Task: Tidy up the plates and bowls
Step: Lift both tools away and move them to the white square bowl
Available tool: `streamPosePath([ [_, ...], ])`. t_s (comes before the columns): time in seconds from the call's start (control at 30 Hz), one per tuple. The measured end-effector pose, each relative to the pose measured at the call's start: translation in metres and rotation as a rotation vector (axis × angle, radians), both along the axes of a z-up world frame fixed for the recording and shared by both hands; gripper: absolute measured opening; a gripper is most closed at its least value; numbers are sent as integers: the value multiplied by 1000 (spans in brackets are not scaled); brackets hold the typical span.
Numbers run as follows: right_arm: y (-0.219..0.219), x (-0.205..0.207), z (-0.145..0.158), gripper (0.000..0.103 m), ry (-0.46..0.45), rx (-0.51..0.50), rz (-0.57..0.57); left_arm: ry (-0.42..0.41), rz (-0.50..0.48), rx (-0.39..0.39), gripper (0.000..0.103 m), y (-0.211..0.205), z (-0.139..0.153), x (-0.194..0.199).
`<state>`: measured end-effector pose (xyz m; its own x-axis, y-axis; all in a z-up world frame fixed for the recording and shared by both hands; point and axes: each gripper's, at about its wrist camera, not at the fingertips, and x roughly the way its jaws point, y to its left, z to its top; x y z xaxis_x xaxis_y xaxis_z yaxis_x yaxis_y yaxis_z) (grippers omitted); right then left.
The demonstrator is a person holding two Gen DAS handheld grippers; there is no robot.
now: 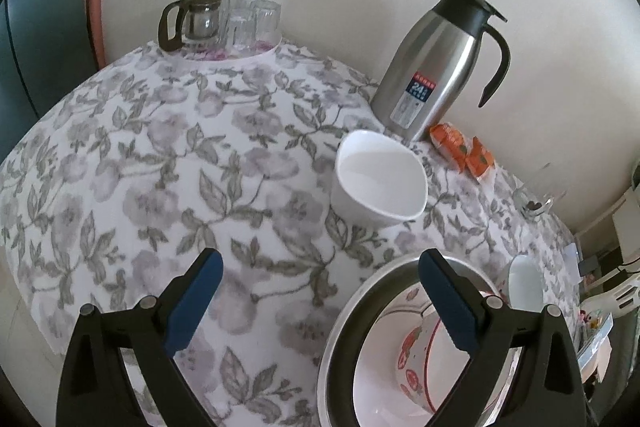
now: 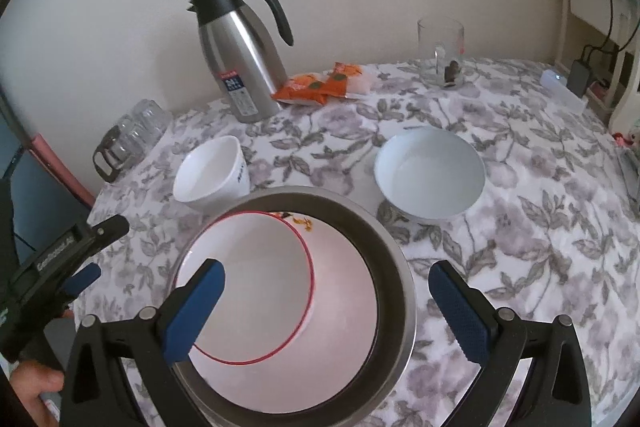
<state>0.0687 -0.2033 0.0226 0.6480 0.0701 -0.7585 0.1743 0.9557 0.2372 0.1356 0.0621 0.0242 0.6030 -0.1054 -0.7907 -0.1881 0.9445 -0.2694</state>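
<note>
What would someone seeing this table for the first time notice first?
Probably the steel basin at the near edge, with a red-rimmed white bowl nested inside it. Behind it on the floral tablecloth stand two loose white bowls, the small one to the left and the wide one to the right. A steel thermos jug stands by the wall.

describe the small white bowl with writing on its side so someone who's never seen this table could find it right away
Start at the steel thermos jug by the wall on the floral tablecloth. Just in front of it sits the small white bowl, left of the wider white bowl. It alone is narrow, deep and has dark lettering on its outside.
</note>
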Motion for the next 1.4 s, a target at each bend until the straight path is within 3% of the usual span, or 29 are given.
streamPosePath([
  [0.37,-2,-3,28,103,-117,23,-8,-61,-7,-10,98,17,21,16],
  [0.5,7,2,35,103,-139,46,31,-49,-7,-9,98,24,20,23],
  [0.83,46,41,75,100,-142,29,141,-6,8,-101,98,40,14,42],
  [0.9,51,53,84,89,-134,20,149,-10,-4,-106,98,40,16,46],
  [1.0,58,73,92,86,-105,24,151,-25,-40,-74,98,41,21,55],
  [1.1,66,97,91,80,-56,-2,151,-18,-60,-92,95,50,22,68],
  [1.23,79,131,78,70,33,-43,167,35,-108,-107,74,60,11,92],
  [1.4,91,168,47,59,150,-60,164,98,-179,-167,74,64,-9,119],
])
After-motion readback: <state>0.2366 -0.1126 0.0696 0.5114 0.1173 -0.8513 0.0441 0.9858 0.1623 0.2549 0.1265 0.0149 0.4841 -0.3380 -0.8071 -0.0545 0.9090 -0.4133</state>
